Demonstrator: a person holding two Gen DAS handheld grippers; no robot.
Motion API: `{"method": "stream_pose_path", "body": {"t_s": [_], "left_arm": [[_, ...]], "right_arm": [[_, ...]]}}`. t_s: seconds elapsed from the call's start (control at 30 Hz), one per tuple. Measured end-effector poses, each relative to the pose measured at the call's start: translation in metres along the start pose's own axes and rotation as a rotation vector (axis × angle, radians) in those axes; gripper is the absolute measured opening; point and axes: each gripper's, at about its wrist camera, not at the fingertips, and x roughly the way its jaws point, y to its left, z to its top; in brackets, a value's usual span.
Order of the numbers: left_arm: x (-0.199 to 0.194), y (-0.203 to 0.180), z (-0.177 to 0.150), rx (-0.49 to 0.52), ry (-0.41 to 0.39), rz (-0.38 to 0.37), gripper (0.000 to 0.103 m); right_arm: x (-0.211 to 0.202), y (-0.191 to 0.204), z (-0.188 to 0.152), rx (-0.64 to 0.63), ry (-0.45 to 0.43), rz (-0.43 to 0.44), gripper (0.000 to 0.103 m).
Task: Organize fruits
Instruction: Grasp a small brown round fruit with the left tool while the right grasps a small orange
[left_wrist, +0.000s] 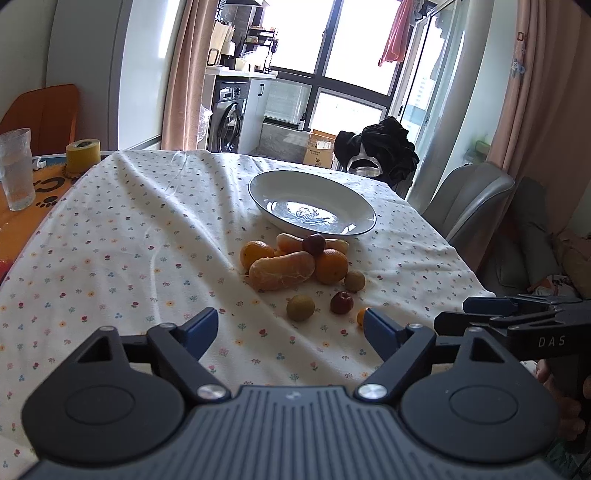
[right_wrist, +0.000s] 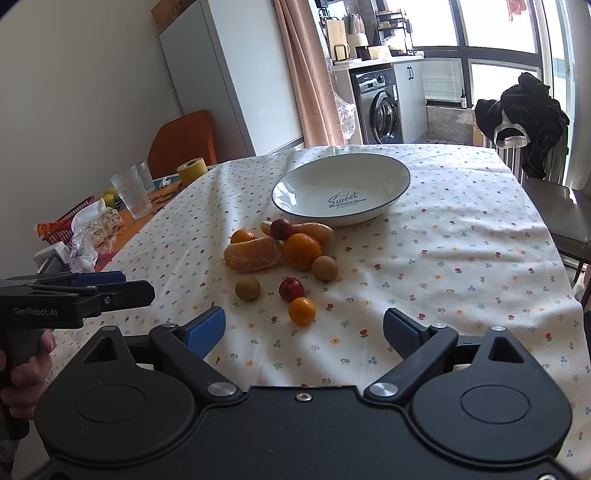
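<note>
Both my claws, left gripper (left_wrist: 290, 328) and right gripper (right_wrist: 304, 330), hover spread and empty above the tablecloth (right_wrist: 443, 258). Fruits (right_wrist: 280, 254) lie heaped just before the plate (right_wrist: 402, 173), five loose nearby.

A glossy white ceramic plate with a blue rim (right_wrist: 400, 173) sits at upper centre on a matt, wrinkled white floral cotton tablecloth (right_wrist: 461, 258). At the left edge, 1 ribbed clear glass tumbler (right_wrist: 131, 194) shines.
</note>
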Motion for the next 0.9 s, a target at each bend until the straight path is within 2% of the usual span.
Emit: {"method": "stream_pose_path", "body": {"t_s": [0.17, 0.4, 0.67, 0.77, 0.9], "left_arm": [[0.018, 0.002, 0.002, -0.008, 0.031, -0.019, 0.068], [0.038, 0.008, 0.011, -0.019, 0.053, -0.017, 0.066], [0.061, 0.007, 0.015, -0.002, 0.088, -0.049, 0.055], [0.072, 0.005, 0.015, 0.001, 0.106, -0.071, 0.048], [0.085, 0.003, 0.016, 0.001, 0.122, -0.084, 0.046]], "right_arm": [[0.014, -0.003, 0.003, 0.002, 0.024, 0.021, 0.082], [0.038, -0.004, 0.007, -0.001, 0.079, 0.044, 0.071], [0.058, -0.009, 0.009, 0.007, 0.117, 0.059, 0.064], [0.065, -0.01, 0.009, 0.009, 0.132, 0.059, 0.058], [0.073, -0.014, 0.011, 0.02, 0.145, 0.068, 0.049]]}}
